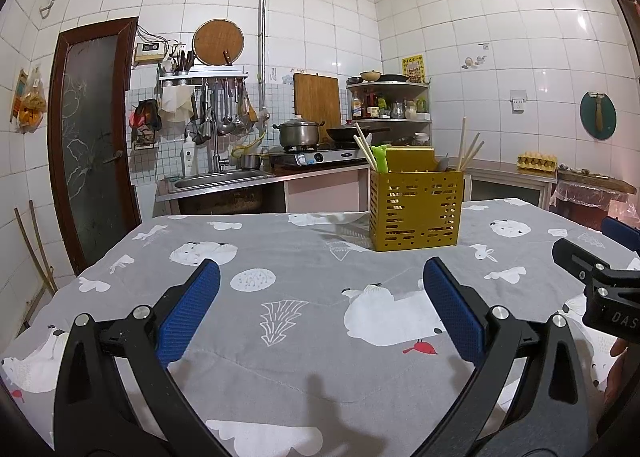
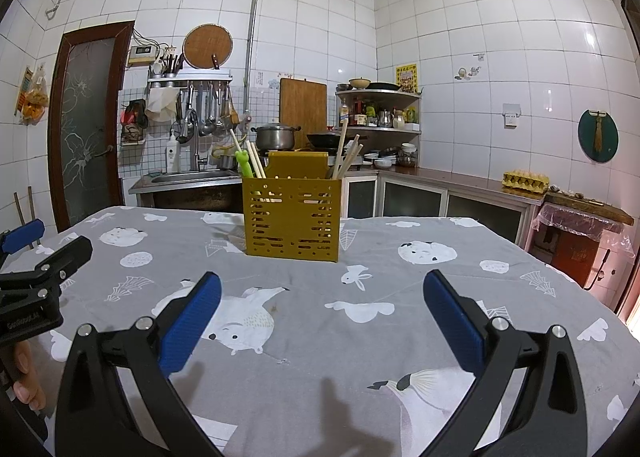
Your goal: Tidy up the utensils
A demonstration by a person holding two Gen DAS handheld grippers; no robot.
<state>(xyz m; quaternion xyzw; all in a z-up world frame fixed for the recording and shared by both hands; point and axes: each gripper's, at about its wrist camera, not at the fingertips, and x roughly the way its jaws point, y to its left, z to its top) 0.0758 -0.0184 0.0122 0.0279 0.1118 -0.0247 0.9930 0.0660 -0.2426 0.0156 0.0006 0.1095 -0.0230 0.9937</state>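
White-tiled kitchen walls, a sink and a stove with a steel pot form the background, and in front of them stands the surface, covered with a grey cloth printed with white animals. We see one task item on it: a yellow slotted utensil holder, upright toward the far side of the surface, well apart from both grippers. Wooden chopsticks lean out of its right side, and more chopsticks with a green frog-topped utensil stand at its left. We hold the left gripper low over the near cloth, its blue pads spread wide with nothing between them. The right gripper hovers beside it in the same condition, fingers apart and empty. Each gripper appears at the edge of the other's view, with part of a hand visible behind the left one.
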